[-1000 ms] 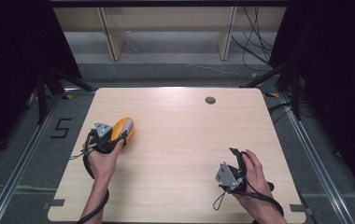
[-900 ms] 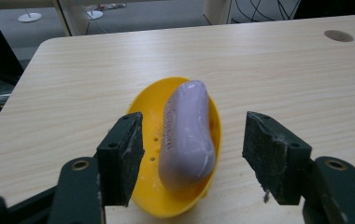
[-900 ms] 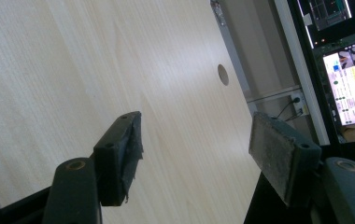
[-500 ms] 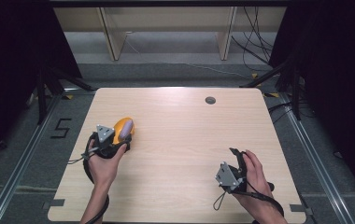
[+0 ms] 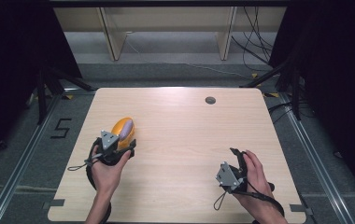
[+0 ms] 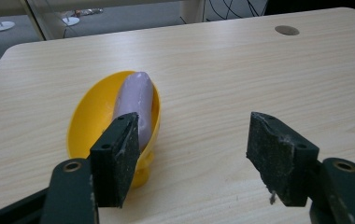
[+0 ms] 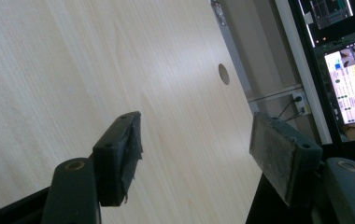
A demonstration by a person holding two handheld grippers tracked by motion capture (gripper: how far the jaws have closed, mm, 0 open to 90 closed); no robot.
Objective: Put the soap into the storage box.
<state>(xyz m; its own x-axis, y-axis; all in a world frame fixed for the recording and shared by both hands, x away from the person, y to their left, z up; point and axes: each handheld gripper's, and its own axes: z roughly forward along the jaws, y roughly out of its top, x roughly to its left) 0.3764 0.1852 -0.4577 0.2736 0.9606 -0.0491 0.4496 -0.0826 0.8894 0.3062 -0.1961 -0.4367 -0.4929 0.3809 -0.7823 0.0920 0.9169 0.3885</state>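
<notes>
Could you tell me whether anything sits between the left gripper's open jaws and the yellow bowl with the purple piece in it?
Nothing visible does. The left gripper is open just behind the yellow bowl, its left pad overlapping the rim nearest the camera; the purple piece lies inside the bowl.

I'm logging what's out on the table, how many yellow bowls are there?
1: a yellow plastic bowl holding a pale purple oblong piece, on the wooden table's left side, just ahead of the left gripper. Nothing seems hidden.
</notes>
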